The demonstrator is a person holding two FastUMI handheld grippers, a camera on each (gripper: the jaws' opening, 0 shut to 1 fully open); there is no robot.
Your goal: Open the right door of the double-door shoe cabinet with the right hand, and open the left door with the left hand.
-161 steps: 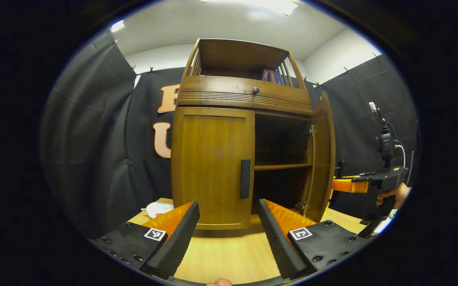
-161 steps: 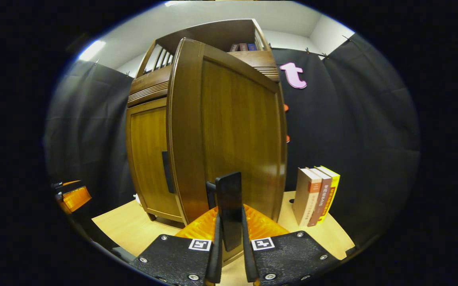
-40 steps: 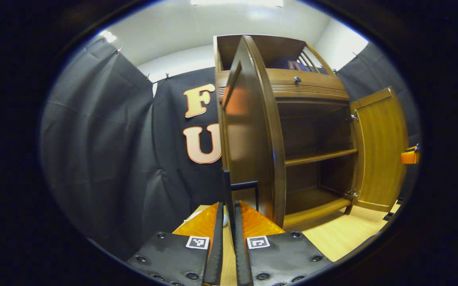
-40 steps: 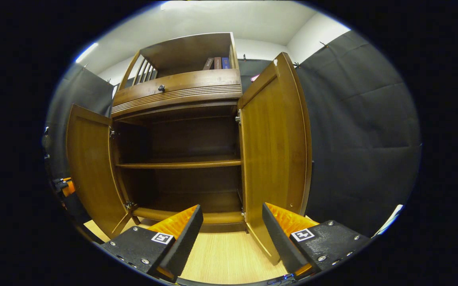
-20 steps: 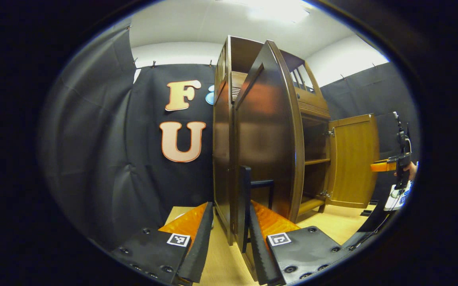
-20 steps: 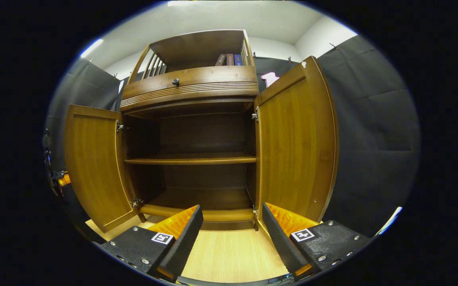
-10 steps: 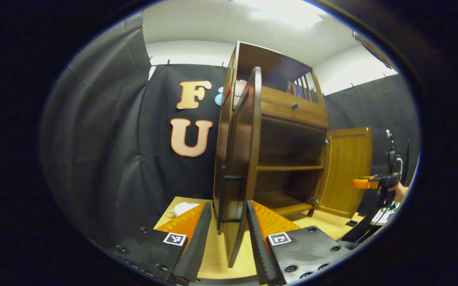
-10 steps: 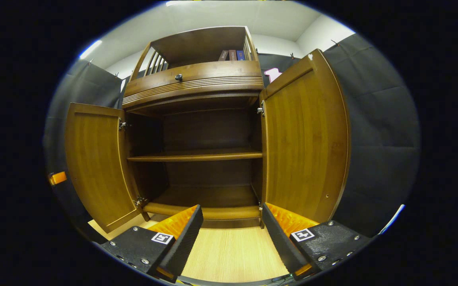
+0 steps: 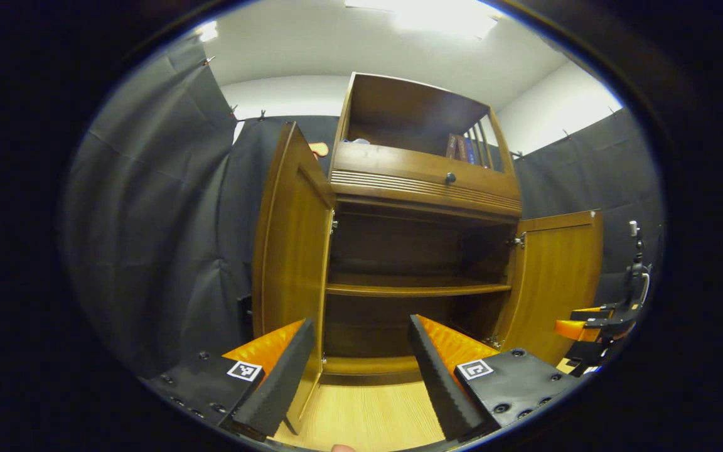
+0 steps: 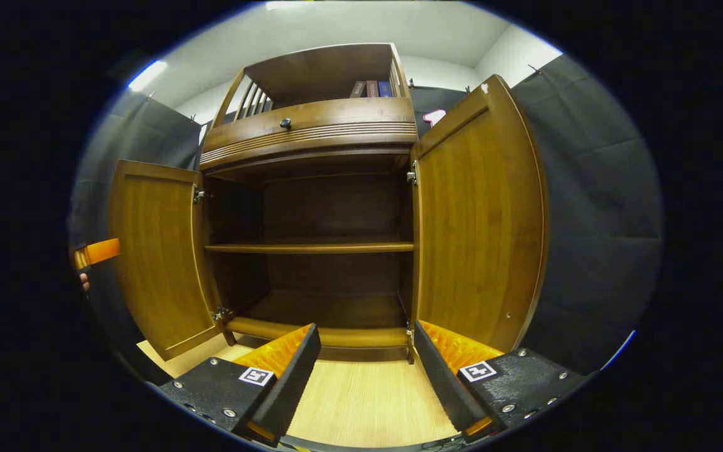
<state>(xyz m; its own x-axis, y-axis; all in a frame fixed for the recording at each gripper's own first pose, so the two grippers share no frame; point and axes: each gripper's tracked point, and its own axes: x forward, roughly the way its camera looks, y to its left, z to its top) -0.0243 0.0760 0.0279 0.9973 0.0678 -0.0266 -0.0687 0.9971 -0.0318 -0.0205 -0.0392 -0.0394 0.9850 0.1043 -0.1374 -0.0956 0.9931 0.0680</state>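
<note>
Nearest the lens, the left gripper [image 9: 356, 376] was held with its jaws wide and nothing between them, hung in front of the cabinet [image 9: 421, 188] over the table [image 9: 368, 424]. The right gripper [image 10: 364, 370] was likewise spread wide and empty, squared up to the cabinet's middle; it could also be made out at the far right of the left gripper view, well apart from the woodwork. Neither door was being touched, so both handles were judged let go on purpose.

Just behind, the left door [image 9: 289, 263] was swung out on its hinges, and the right door [image 10: 477, 220] stood open too. Both halves of the task were judged done.

Farther in, a bare shelf [image 10: 308, 247] was exposed, and books [image 10: 371, 88] were stood up top.
</note>
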